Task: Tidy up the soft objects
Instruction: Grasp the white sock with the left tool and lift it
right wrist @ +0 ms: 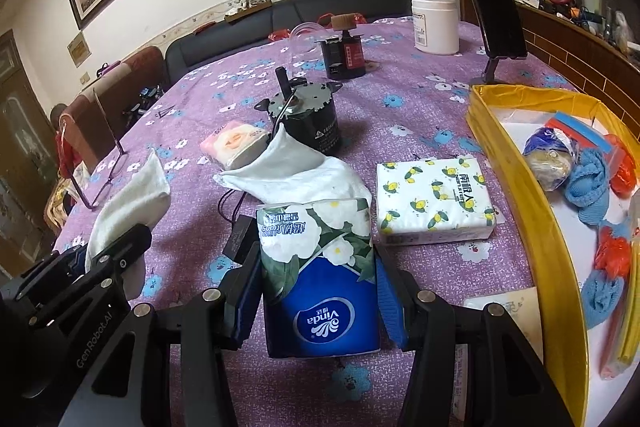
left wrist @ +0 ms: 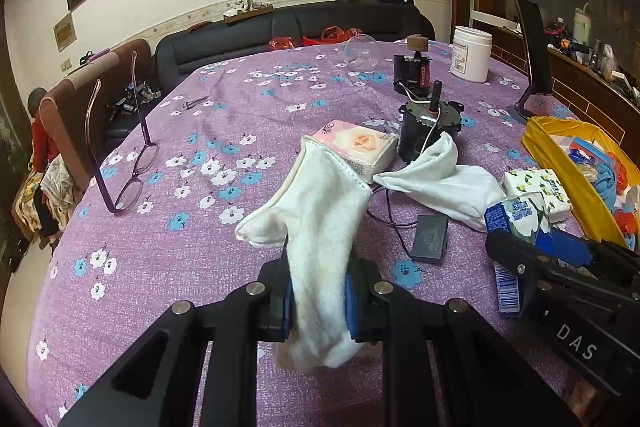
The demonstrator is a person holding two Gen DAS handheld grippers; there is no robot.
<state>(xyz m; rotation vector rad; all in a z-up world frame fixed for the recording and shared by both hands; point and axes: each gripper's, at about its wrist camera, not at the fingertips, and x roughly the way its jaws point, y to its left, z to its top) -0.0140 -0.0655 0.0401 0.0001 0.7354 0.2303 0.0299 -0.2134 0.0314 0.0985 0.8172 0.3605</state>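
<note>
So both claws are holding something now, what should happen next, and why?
Probably carry the blue tissue pack, clamped in the right gripper, right and into the yellow box, where other soft items already lie. The left gripper holds a white sock that could follow.

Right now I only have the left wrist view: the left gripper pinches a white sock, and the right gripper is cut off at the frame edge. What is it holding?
Observer: The right gripper is shut on a blue tissue pack with a Vinda logo, gripped on both sides.
Operator: I see just a corner of the yellow box. What is in it?
Observer: The yellow box holds a blue knitted piece next to a wrapped bundle.
Operator: Anything else soft in there?
Observer: A second blue knitted piece lies nearer the camera, just below an orange plastic bag.
</note>
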